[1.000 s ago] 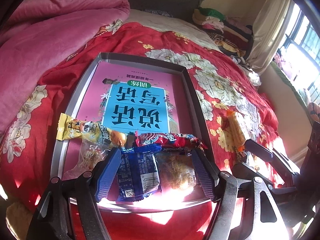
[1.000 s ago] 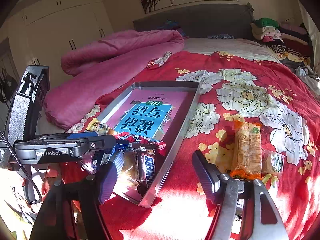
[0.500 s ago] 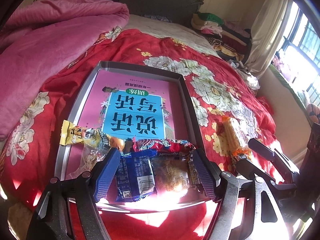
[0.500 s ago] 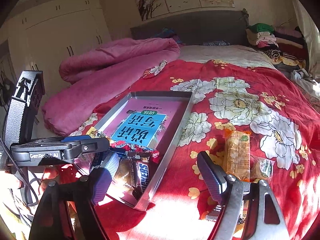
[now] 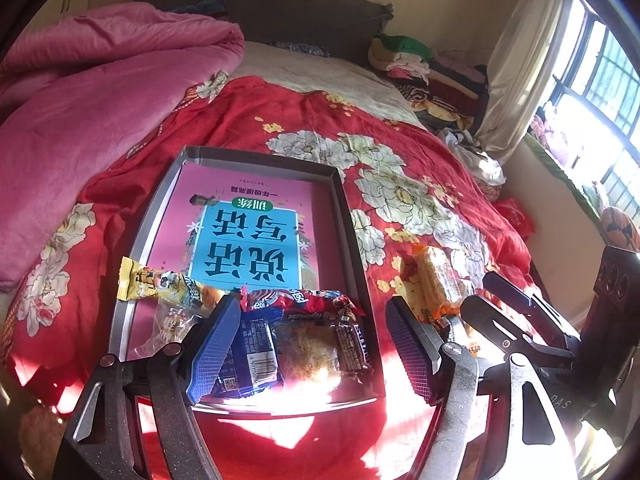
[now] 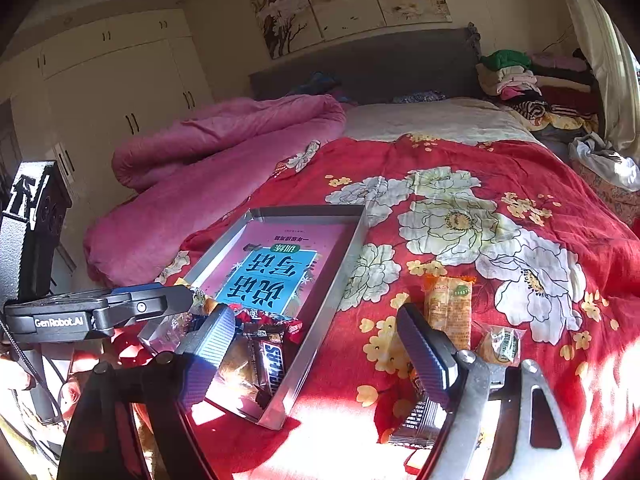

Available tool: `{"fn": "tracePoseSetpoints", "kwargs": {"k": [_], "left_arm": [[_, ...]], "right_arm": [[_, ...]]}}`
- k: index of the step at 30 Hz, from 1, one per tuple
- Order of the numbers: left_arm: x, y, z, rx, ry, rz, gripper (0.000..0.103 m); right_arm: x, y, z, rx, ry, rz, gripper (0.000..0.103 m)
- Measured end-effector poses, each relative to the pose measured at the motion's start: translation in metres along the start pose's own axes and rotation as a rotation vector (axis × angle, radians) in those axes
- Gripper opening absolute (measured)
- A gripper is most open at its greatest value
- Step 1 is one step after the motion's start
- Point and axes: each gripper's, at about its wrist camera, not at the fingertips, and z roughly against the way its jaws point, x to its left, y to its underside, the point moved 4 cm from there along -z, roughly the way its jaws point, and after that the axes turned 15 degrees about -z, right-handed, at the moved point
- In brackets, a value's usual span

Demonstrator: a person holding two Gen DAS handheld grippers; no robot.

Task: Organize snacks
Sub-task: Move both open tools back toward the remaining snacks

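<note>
Your left gripper [image 5: 314, 344] has its fingers wide apart, gripping nothing, over the snacks [image 5: 280, 344] piled at the tray's [image 5: 348, 240] near end. Your right gripper [image 6: 316, 356] is also spread and empty, straddling the tray's right wall. Right of the tray on the bedspread [image 6: 520, 184]: an orange pack [image 6: 448, 312], then a small bun [image 6: 500, 346].
</note>
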Motion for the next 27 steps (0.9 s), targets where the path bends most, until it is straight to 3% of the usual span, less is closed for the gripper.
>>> {"fn": "tracePoseSetpoints", "kwargs": {"k": [27], "left_arm": [[-0.039,-0.005,0.01,0.0,0.026,-0.077,0.077]], "right_arm": [[-0.075,-0.029,0.045,-0.114,0.097,-0.171,0.084]]}}
